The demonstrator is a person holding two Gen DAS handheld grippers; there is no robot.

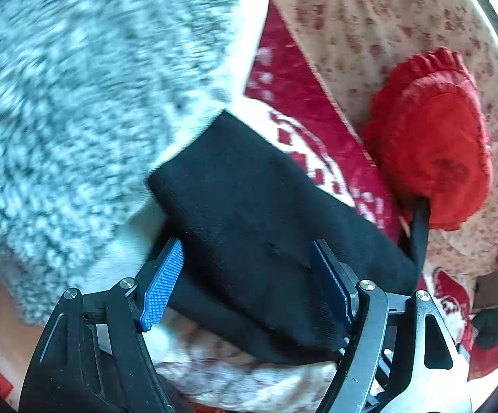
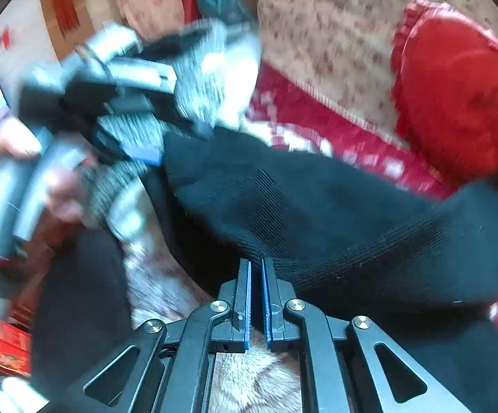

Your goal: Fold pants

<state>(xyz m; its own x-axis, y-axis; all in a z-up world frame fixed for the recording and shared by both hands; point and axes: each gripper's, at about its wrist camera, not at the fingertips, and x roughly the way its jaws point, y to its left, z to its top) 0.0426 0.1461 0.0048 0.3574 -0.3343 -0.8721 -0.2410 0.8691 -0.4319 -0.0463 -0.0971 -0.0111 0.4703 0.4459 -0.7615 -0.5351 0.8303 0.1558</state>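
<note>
right gripper (image 2: 256, 268): black linkage, blue pads, nearest the lens in the right wrist view. jaws closed to a narrow slit on a fold of the pants (image 2: 317, 213); dark cloth sits pinched at the pad tips.

pants: black ribbed knit, one bundle, draped from the right jaws up and left toward the left gripper (image 2: 139, 144), and right toward a red cushion (image 2: 455, 96). it lies over a red-and-white patterned blanket (image 2: 317, 130).

left gripper (image 1: 245, 268): in its own view, black arms, blue pads (image 1: 166, 272) set wide. a thick folded end of the pants (image 1: 249, 199) fills the gap between them; the right pad lies against the cloth, the left pad shows its blue face at the cloth's edge. whether the jaws press the cloth, cannot tell.

grey fleece (image 1: 77, 103): pale, speckled, blurred, filling the upper left of the left wrist view, behind the pants.

blanket (image 1: 300, 110): red ground, white blocks, under the pants.

cushion (image 1: 431, 151): red, frilled rim, just right of the pants, resting against floral fabric (image 1: 369, 27).

hand (image 2: 60, 189): blurred, on the left gripper's handle, seen from the right wrist view, with a grey speckled sleeve (image 2: 111, 186) beside it.

fur (image 2: 249, 378): pale, seen between the right gripper's arms.
</note>
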